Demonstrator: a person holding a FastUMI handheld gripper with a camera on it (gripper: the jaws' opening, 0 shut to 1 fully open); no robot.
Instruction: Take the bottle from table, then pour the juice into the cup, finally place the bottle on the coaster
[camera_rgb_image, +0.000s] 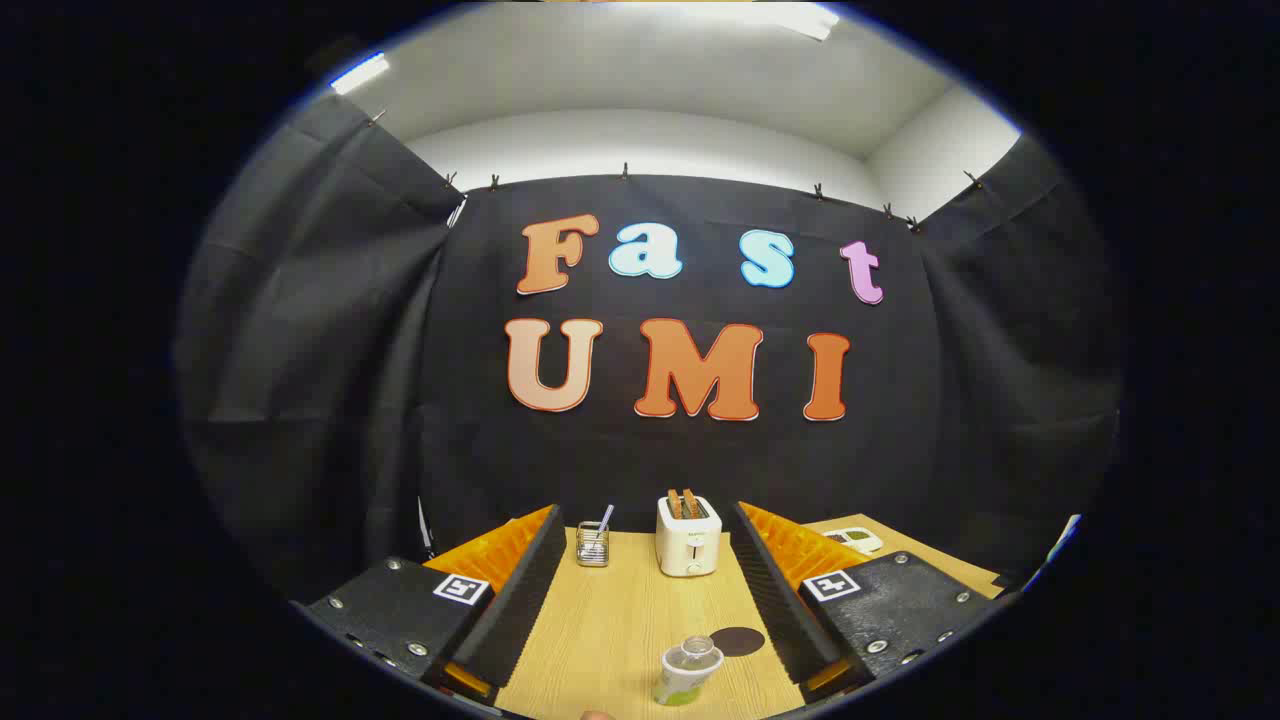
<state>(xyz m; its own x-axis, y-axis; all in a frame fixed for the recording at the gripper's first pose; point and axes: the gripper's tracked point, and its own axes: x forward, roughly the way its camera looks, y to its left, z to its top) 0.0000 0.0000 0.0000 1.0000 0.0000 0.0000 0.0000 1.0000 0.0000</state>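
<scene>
claw (640, 610) spread, empty | bottle (688, 672) untouched on surface (620, 610), coaster (738, 641) just beside it bare | whole task remains

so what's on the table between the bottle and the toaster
Only bare wooden table lies between the bottle and toaster, in the gripper view. The dark coaster sits beside the bottle; the gripper is open.

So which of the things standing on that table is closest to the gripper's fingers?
The clear bottle, standing upright between the open fingers, with the dark coaster just beside it. The toaster and the little wire holder stand far beyond, by the wall.
</scene>
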